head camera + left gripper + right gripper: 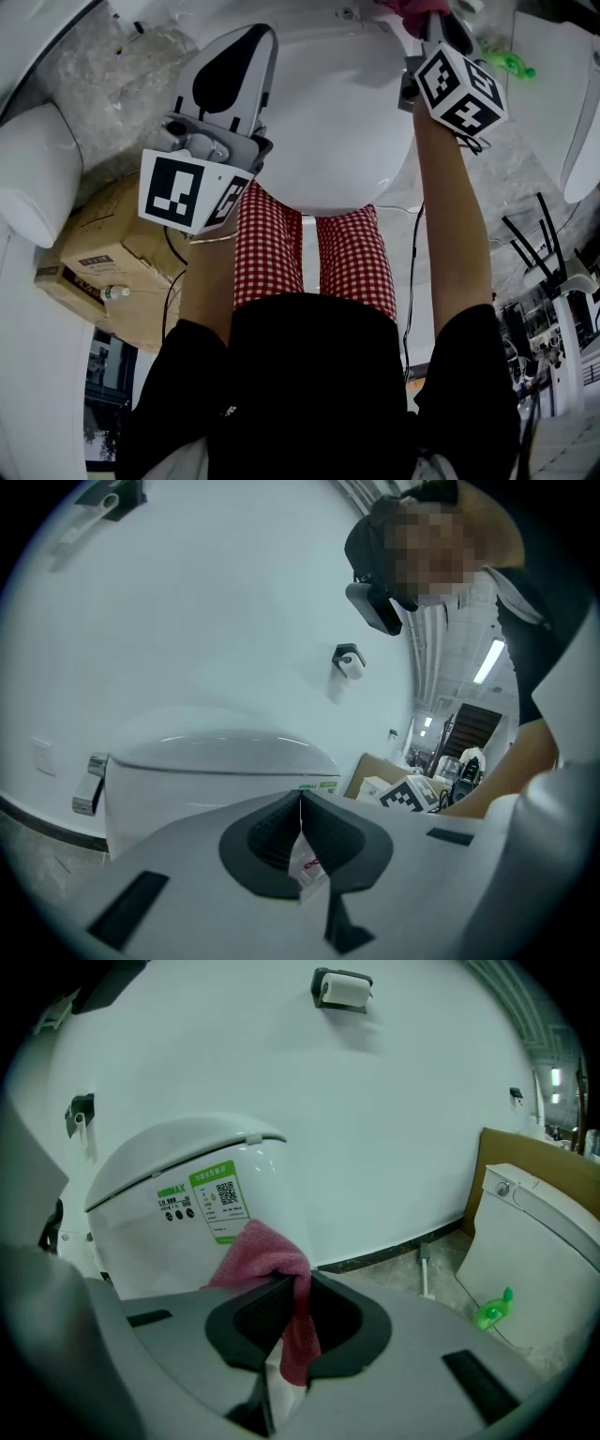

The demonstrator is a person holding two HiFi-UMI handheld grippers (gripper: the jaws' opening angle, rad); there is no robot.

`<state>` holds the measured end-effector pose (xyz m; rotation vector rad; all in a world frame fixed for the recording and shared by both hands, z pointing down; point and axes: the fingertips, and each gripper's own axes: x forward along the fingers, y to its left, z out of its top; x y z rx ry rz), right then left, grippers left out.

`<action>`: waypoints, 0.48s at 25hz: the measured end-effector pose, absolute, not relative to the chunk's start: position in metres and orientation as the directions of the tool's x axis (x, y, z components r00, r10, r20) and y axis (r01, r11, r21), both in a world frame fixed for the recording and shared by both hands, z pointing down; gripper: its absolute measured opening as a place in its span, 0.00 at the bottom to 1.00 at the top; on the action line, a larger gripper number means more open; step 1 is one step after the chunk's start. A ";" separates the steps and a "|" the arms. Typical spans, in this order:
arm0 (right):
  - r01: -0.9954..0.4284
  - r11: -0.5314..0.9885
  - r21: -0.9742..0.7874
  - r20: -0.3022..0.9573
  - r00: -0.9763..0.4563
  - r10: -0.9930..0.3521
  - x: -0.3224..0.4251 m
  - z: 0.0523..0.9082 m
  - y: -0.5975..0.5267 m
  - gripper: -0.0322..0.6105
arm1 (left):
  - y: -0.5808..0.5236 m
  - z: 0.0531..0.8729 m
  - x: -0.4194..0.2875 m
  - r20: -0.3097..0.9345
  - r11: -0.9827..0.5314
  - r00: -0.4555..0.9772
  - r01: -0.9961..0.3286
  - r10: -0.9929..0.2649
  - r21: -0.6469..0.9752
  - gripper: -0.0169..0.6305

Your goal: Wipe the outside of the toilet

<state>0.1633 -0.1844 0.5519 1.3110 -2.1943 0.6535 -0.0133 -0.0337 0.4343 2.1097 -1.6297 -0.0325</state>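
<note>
A white toilet [328, 122] with its lid down stands in front of me. In the right gripper view its side [178, 1204] carries a green and white sticker. My right gripper [298, 1283] is shut on a pink cloth [267, 1255], which bunches over the jaw tips close to the toilet's side. In the head view that right gripper [431, 19] is at the toilet's far right with the cloth [412, 7] at the top edge. My left gripper [246, 56] hangs over the toilet's left side, jaws together and holding nothing. The left gripper [300, 803] looks at the toilet [216, 761] from the side.
A cardboard box [112, 253] and a white fixture [33, 178] are at the left. Another white toilet [534, 1241] and a green bottle [492, 1312] stand at the right. A paper-roll holder [342, 988] hangs on the wall. Black stands [544, 244] lean at the far right.
</note>
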 end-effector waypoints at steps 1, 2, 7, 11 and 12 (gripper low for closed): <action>-0.898 0.416 -0.146 0.631 -0.408 -0.660 0.166 0.551 -0.185 0.14 | -0.034 0.434 -0.012 0.259 -0.184 0.294 -0.908 -0.920 0.377 0.04; -0.899 0.413 -0.144 0.630 -0.406 -0.662 0.169 0.550 -0.185 0.14 | -0.033 0.433 -0.010 0.257 -0.185 0.296 -0.907 -0.920 0.379 0.04; -0.894 0.431 -0.127 0.620 -0.411 -0.669 0.176 0.541 -0.182 0.14 | -0.032 0.427 -0.001 0.247 -0.185 0.293 -0.906 -0.924 0.382 0.04; -0.878 0.467 -0.103 0.605 -0.428 -0.672 0.176 0.535 -0.178 0.14 | -0.033 0.423 0.000 0.237 -0.189 0.290 -0.909 -0.927 0.372 0.04; -0.877 0.469 -0.102 0.600 -0.431 -0.674 0.176 0.532 -0.176 0.14 | -0.032 0.422 0.001 0.235 -0.192 0.291 -0.910 -0.927 0.369 0.04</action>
